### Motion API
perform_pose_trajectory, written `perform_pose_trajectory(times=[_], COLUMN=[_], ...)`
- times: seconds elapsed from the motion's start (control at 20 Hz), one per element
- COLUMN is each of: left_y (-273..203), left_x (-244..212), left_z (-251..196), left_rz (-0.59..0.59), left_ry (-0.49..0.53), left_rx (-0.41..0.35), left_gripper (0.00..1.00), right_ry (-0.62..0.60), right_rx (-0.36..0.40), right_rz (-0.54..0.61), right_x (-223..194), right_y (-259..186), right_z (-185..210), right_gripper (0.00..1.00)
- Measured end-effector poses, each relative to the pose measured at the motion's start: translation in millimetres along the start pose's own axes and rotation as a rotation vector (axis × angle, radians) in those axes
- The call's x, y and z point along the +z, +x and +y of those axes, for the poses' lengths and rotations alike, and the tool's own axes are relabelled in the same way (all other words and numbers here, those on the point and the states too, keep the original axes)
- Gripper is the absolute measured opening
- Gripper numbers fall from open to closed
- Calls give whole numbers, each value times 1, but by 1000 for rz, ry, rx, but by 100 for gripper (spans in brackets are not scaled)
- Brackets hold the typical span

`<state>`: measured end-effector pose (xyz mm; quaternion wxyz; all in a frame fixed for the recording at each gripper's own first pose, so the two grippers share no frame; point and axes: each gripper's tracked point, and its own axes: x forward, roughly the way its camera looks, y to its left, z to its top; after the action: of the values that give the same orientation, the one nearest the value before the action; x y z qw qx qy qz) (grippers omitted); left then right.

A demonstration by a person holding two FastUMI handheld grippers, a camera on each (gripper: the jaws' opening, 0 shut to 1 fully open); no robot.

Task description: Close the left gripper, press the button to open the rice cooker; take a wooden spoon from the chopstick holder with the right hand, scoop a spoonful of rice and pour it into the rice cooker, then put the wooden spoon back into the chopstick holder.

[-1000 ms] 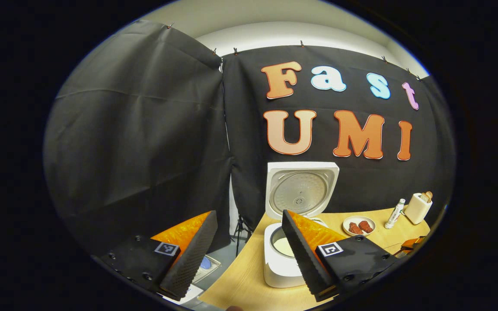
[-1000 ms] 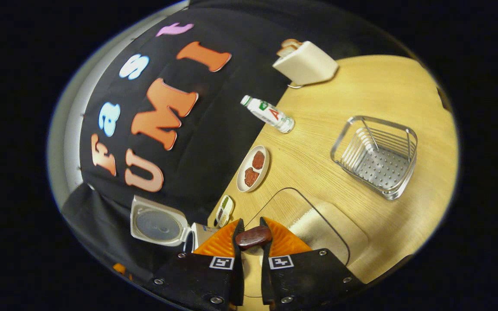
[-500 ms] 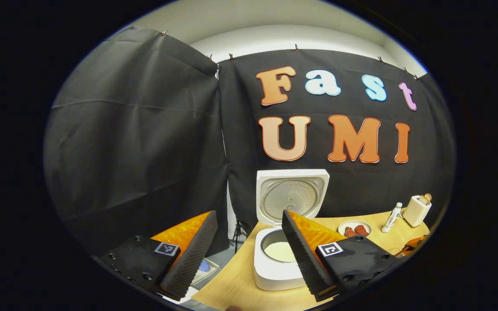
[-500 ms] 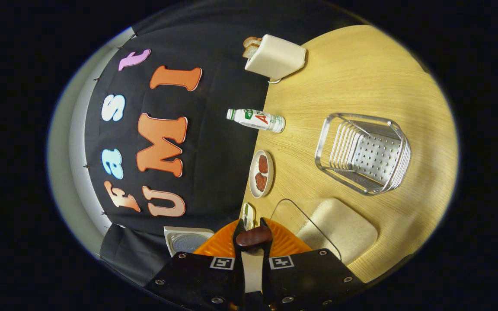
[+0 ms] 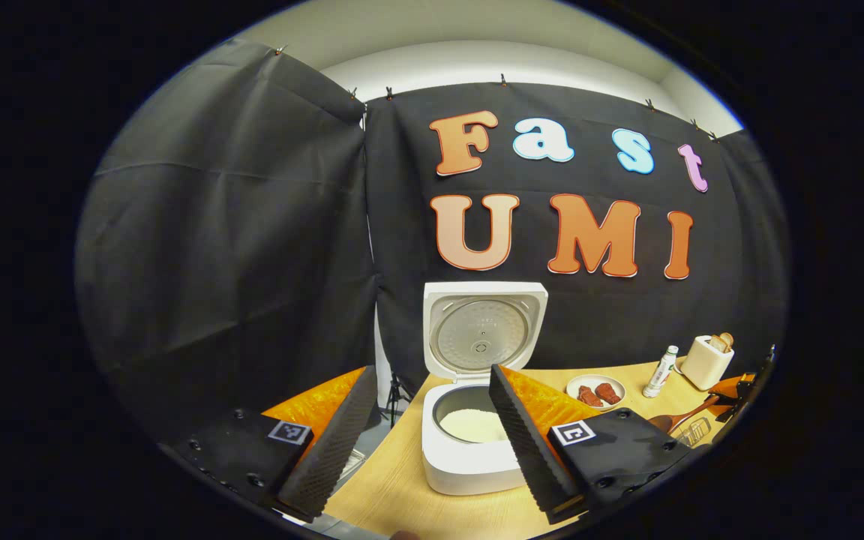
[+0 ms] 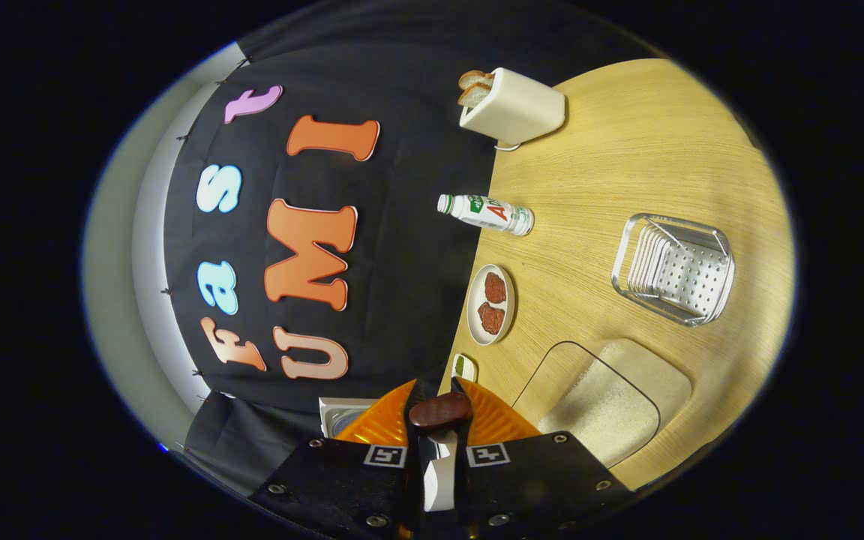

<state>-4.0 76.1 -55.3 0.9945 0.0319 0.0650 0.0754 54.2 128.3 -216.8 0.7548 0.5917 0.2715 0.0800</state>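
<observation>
The white rice cooker (image 5: 469, 465) stands open on the wooden table, lid (image 5: 481, 337) upright and white rice in its pot (image 5: 469, 424). My left gripper (image 5: 430, 371) hangs open in front of it, holding nothing. At the far right of the left gripper view the wooden spoon (image 5: 683, 416) juts out over the table. My right gripper (image 6: 436, 390) is shut on the spoon's dark brown handle (image 6: 439, 411); the view is rolled sideways. The metal chopstick holder (image 6: 676, 268) stands ahead on the table. A clear container of rice (image 6: 612, 405) lies close to the fingers.
A plate with two pieces of meat (image 6: 492, 304), a small bottle (image 6: 486, 214) and a white toaster with bread (image 6: 511, 105) line the table's back edge. The same plate (image 5: 595, 391), bottle (image 5: 660, 371) and toaster (image 5: 706, 360) lie right of the cooker.
The left gripper view has shifted, so the cooker's pot shows more fully and the spoon has come into sight at the right. The right gripper has drawn away from the holder, still gripping the spoon.
</observation>
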Motion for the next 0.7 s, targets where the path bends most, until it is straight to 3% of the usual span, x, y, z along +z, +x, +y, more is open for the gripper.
perform_pose_trajectory(times=[0.3, 0.7], left_y=[7, 22], left_x=[-4, 0], left_z=[21, 51], left_rz=[11, 2], left_ry=[5, -1], left_rx=[-22, -40], left_gripper=[100, 100], right_ry=[98, 112], right_rx=[17, 87], right_rz=[-70, -56], right_x=[1, -32], right_y=[-13, 8], right_z=[5, 60], right_gripper=[15, 15])
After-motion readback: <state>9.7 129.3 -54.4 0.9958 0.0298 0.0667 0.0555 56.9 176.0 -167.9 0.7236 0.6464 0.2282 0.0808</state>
